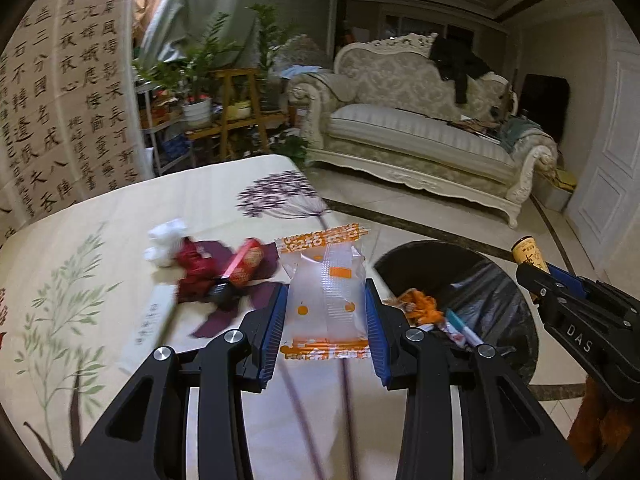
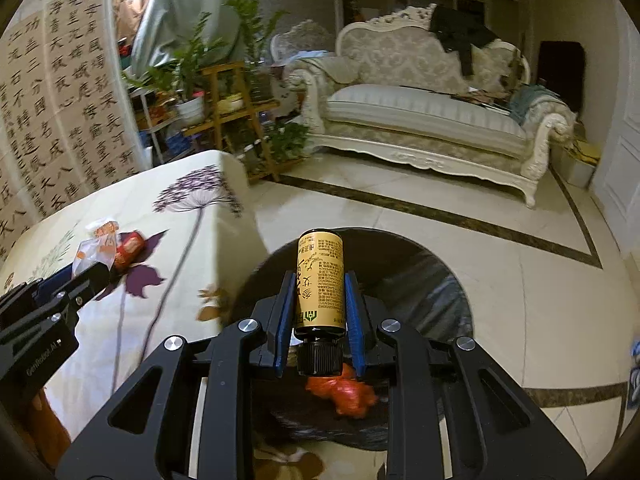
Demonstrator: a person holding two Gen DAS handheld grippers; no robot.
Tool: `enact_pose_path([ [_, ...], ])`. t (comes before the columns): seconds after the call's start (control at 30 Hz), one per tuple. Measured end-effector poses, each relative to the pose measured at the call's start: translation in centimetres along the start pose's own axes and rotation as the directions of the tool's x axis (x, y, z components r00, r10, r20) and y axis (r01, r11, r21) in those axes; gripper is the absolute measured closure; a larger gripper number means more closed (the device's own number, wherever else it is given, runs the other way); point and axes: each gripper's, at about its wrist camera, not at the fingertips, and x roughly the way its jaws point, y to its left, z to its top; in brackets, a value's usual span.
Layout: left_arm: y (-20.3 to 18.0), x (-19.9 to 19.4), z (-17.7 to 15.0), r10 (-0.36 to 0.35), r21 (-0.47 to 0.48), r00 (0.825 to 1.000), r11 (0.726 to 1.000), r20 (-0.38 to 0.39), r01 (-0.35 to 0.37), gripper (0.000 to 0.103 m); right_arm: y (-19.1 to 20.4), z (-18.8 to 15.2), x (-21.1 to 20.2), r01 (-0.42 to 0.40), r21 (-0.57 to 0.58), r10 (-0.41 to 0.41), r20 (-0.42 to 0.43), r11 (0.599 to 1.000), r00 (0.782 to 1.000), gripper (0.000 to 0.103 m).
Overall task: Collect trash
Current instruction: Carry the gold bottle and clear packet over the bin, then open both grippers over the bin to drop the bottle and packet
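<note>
My left gripper is shut on a clear plastic wrapper with orange print, held over the table's right edge. In the right wrist view that wrapper shows at the left, in the left gripper. My right gripper is shut on a small gold-labelled bottle with a black cap, held above the black-lined trash bin. From the left wrist, the bottle and right gripper hang over the bin. Orange wrappers lie in the bin.
On the floral tablecloth lie a white crumpled tissue, dark red wrappers, a red-and-gold packet and a white paper strip. A cream sofa and a plant stand are beyond.
</note>
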Motion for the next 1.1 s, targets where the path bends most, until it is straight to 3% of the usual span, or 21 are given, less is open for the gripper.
enact_pose_path([
  [0.47, -5.7, 4.6, 1.4, -0.037, 0.071, 0.999, 0.997, -0.029, 0.039, 0.064, -4.2, -0.1, 2.9, 0.05, 0.07, -0.048, -0.027, 0.996, 0.998, 0.08],
  [0.77, -7.1, 6.4, 1.6, -0.034, 0.092, 0.997, 0.995, -0.063, 0.04, 0.064, -5.2, 0.3, 4.2, 0.055, 0.087, -0.053, -0.029, 0.995, 0.998, 0.08],
  [0.87, -7.5, 6.9, 1.5, -0.031, 0.099, 0.996, 0.994, -0.085, 0.039, 0.056, -5.5, 0.2, 4.4, 0.057, 0.093, -0.055, -0.028, 0.994, 0.998, 0.077],
  [0.93, -7.4, 7.0, 1.4, -0.026, 0.089, 0.996, 0.995, -0.087, 0.033, 0.043, -5.6, 0.2, 4.3, 0.061, 0.099, -0.059, -0.024, 0.993, 0.998, 0.07],
  [1.1, -7.1, 7.2, 1.2, -0.026, 0.069, 0.995, 0.997, -0.095, 0.033, 0.032, -5.9, 0.2, 4.1, 0.069, 0.102, -0.067, -0.021, 0.992, 0.998, 0.068],
])
